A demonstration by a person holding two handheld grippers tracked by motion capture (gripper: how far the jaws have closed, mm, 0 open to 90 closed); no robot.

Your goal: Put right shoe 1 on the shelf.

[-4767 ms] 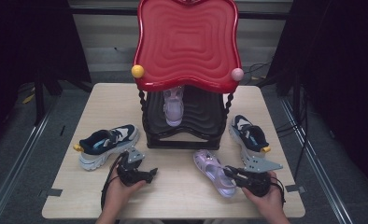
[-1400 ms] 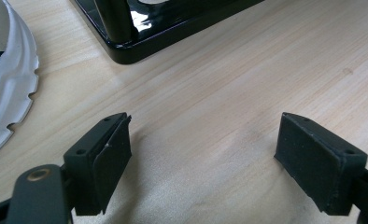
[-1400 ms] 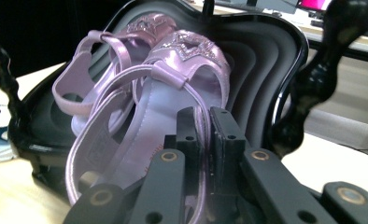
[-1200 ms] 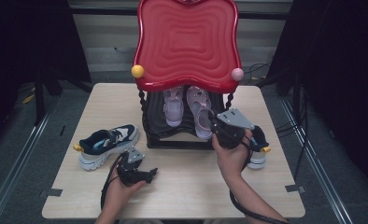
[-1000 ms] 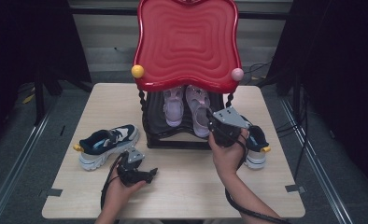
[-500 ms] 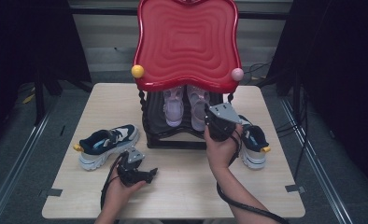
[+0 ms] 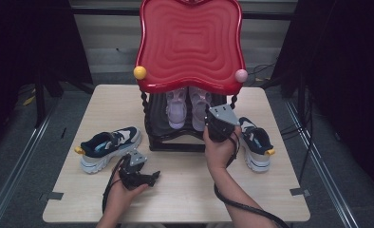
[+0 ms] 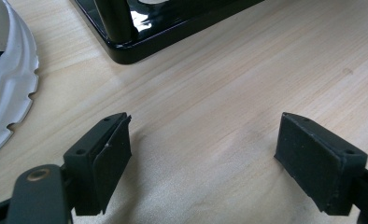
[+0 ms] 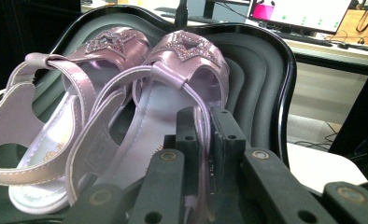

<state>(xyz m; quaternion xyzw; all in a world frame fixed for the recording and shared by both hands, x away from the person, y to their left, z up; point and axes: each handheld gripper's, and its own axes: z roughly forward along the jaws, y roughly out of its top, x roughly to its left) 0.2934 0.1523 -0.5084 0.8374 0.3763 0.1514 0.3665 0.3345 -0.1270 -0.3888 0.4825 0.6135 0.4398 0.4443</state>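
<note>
Right fingers [image 9: 201,135] clamped the sandal's [image 9: 173,93] strap; best seat it level beside its mate [image 9: 65,102] before letting go; left fingers [image 8: 210,154] stood open, empty.

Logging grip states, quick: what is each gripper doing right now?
Left gripper: open, nothing between its jaws, low over the table.
Right gripper: shut on the strap of the right-hand pink sandal on the rack's lower shelf.

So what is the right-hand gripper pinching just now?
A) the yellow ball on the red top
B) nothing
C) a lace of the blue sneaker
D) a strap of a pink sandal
D: in the right gripper view the right gripper has its jaws closed on a thin strap of the pink sandal lying on the black shelf.
</note>
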